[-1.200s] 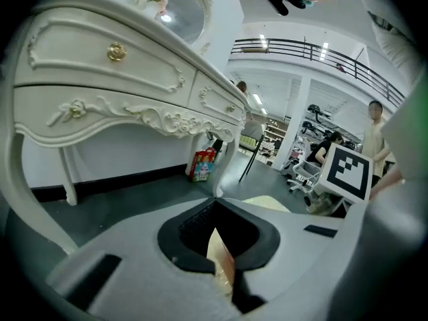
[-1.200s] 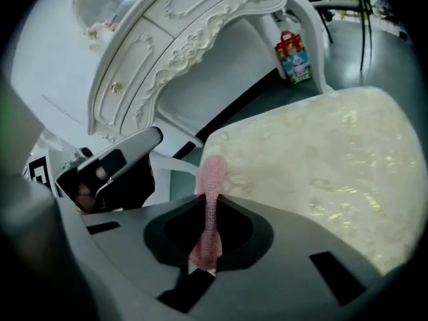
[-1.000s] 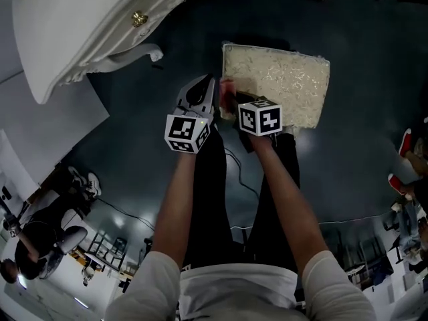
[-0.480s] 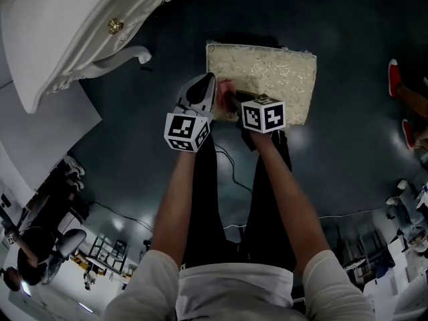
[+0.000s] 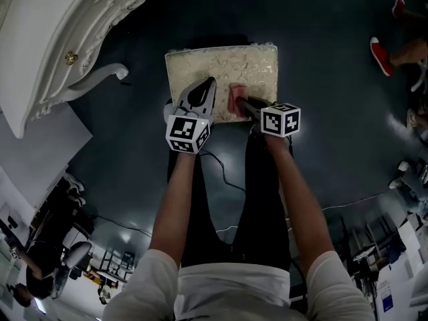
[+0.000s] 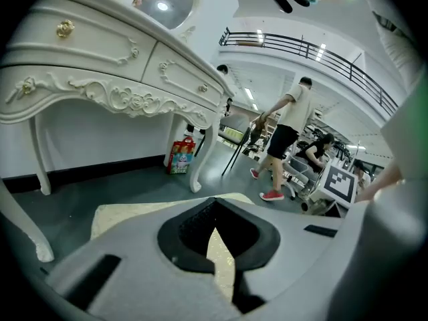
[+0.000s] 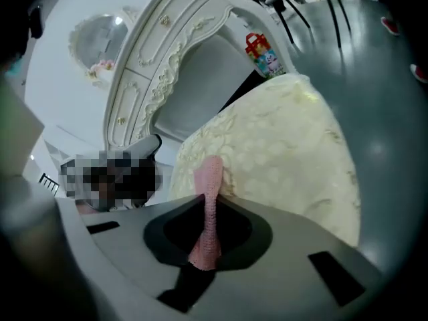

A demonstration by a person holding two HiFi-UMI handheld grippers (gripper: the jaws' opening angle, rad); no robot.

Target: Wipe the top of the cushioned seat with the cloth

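White vanity [image 5: 47, 39] at upper left. Cushioned seat [image 5: 207, 65] on dark floor [image 5: 334, 85] near it. Left tool [image 6: 215, 236] closed, empty, above seat's near edge. Right tool [image 7: 207, 233] clamped on pink cloth [image 5: 236, 97], which touches seat top.

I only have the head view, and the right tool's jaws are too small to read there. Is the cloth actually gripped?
Observer: Yes. In the right gripper view, the right tool has its jaws shut on the pink cloth, which sticks out over the cushioned seat.
Operator: Is the left tool carrying anything?
Observer: No. The left tool has its jaws together with nothing between them.
Operator: Anything beyond the seat?
Observer: A colourful bag stands on the floor by a leg of the dressing table.
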